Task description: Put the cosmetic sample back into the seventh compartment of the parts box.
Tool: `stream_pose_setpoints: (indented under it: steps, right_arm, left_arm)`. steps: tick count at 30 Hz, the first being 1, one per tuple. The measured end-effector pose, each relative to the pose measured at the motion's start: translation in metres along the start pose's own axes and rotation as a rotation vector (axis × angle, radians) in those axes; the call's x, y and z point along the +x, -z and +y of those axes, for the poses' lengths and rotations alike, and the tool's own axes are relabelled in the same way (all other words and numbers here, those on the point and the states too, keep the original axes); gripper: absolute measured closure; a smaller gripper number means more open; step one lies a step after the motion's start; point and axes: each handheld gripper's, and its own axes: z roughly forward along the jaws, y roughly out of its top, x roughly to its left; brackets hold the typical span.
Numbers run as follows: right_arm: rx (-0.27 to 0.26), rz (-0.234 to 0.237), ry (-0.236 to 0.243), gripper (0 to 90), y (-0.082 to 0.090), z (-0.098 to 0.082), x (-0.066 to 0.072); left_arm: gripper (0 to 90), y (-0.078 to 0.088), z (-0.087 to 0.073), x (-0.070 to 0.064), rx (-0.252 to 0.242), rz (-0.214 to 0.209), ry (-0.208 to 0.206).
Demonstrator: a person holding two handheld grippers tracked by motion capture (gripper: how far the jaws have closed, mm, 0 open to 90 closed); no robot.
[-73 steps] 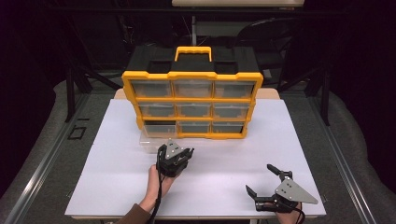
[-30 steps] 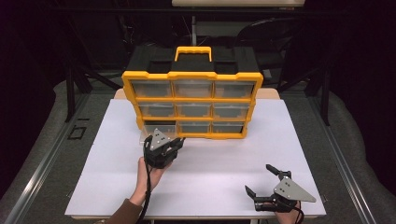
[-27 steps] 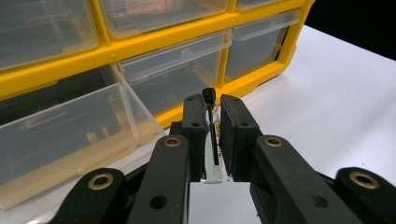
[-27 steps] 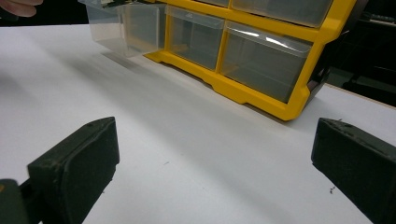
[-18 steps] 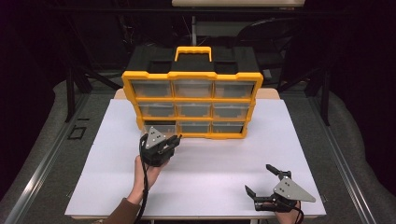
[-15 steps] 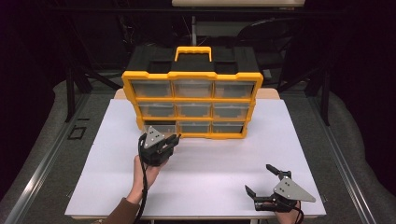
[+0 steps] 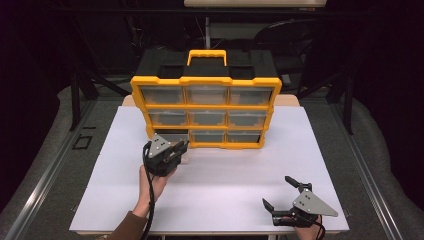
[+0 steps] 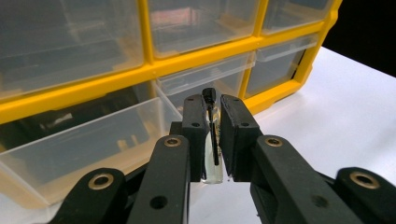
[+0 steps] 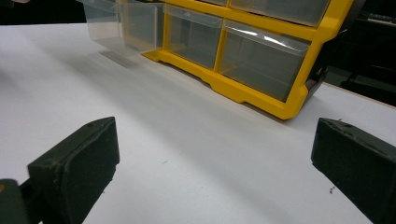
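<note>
A yellow organiser (image 7: 206, 112) with clear drawers stands at the back of the white table (image 7: 225, 180). Its bottom-left drawer (image 8: 88, 140) is pulled out, and the same drawer (image 9: 122, 24) juts from the cabinet in the right gripper view. My left gripper (image 7: 181, 148) hovers just in front of that open drawer, shut on a small clear vial with a black cap (image 8: 211, 135), held upright between the pads. My right gripper (image 7: 284, 192) rests near the table's front right edge, jaws wide open with nothing between them.
The organiser's black top carries a yellow handle (image 7: 206, 56). A broad stretch of white tabletop lies between the two grippers. Dark floor and metal frame rails surround the table.
My left gripper, holding the vial, moved left and toward the organiser, ending at the open bottom-left drawer. The right gripper stayed put.
</note>
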Motion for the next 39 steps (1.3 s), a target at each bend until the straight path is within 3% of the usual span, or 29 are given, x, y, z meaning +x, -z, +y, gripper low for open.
stream_pose_setpoints:
  steps: [16,39]
  right_arm:
    - [0.000,-0.002,0.005,0.4,0.000,0.000,0.000]
    - [0.011,-0.002,0.001,0.5,-0.001,0.000,-0.001]
  left_arm:
    - [80.6,0.011,0.005,0.018,-0.038,0.048,0.031]
    - [80.6,0.017,0.004,0.037,-0.041,0.084,0.062]
